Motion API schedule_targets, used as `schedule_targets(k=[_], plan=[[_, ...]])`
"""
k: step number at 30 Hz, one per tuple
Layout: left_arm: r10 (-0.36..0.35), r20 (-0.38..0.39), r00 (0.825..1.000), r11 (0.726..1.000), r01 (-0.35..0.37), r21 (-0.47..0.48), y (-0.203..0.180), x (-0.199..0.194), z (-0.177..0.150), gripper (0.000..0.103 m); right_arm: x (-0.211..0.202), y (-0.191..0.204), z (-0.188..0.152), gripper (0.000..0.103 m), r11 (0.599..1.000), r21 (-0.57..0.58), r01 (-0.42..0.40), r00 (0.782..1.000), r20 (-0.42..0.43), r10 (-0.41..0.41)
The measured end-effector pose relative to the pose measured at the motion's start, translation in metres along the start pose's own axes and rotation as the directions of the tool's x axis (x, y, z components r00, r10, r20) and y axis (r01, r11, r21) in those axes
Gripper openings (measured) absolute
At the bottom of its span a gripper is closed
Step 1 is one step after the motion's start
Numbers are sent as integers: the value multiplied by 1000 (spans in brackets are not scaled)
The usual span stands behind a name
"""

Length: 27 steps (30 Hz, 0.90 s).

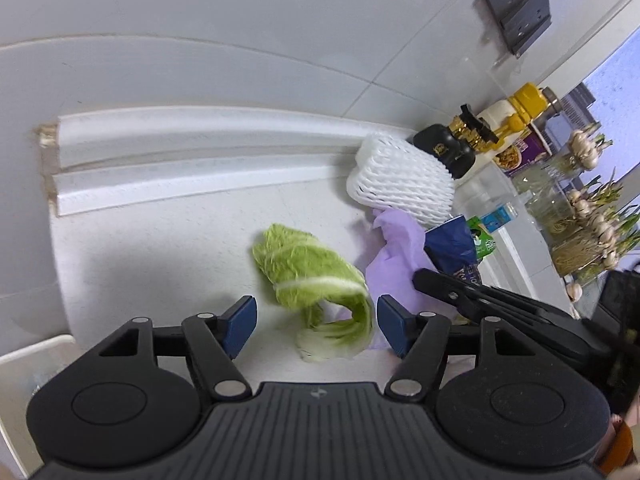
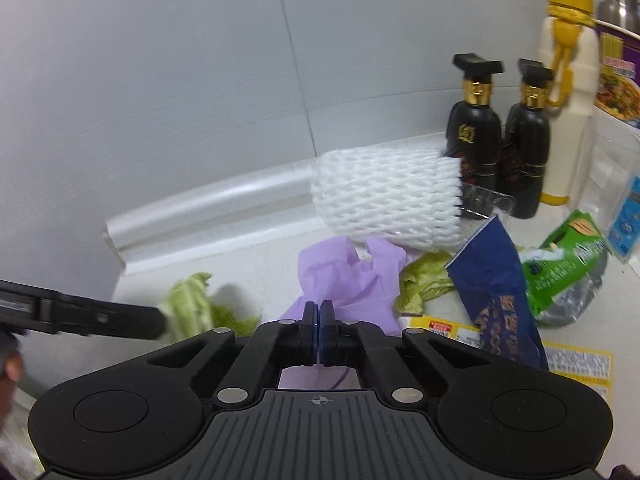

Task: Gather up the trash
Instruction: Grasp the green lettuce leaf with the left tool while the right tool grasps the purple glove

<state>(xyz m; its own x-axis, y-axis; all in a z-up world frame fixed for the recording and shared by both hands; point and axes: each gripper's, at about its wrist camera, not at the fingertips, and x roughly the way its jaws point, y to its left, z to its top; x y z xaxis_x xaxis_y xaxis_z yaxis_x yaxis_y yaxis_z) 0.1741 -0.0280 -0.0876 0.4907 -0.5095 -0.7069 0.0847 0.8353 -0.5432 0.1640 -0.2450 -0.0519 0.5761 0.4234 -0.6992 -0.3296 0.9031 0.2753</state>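
Little looks collected yet. The left hand-held gripper stands released around a cabbage leaf on the worktop. The right hand-held gripper is clenched on purple paper just before the white foam net; wrappers remain beside it.

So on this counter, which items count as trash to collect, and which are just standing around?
Trash to collect:
cabbage leaf
purple tissue
white foam net
blue wrapper
green packet

Standing about:
two black bottles
yellow-capped bottle
sprouting garlic
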Motion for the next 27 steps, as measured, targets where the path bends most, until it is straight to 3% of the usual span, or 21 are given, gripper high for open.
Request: schedule_targets(k=[8,10,13,21,24,26,27], plan=[[10,-25,1000,994,-13,-109,-11,25,12,63,-21,-5,-13,0,998,66,-10,1000,-9,11],[11,-21,1000,994,-14,-107,-19,29,15,69,-26,-1,-17,0,998,61,-4,1000,-6,5],[68,-10,998,993,-68,-94,-29,38,21,75,-37,5,-23,0,999,54,-3,1000,9,2],[218,-54,974,967,-223,-123,-41,74,38,73,-49,14,-36,0,998,67,-13,1000,6,13],[286,-66,956,945,-293,-144,-45,83,44,62,-50,16,-41,0,997,73,-8,1000,-6,9],[335,-84,939,927,-344,-150,-46,86,44,43,-51,16,-42,0,996,85,-6,1000,-5,6],[353,-84,932,921,-362,-145,-46,85,43,41,-52,16,-42,0,996,92,-6,1000,-2,6]])
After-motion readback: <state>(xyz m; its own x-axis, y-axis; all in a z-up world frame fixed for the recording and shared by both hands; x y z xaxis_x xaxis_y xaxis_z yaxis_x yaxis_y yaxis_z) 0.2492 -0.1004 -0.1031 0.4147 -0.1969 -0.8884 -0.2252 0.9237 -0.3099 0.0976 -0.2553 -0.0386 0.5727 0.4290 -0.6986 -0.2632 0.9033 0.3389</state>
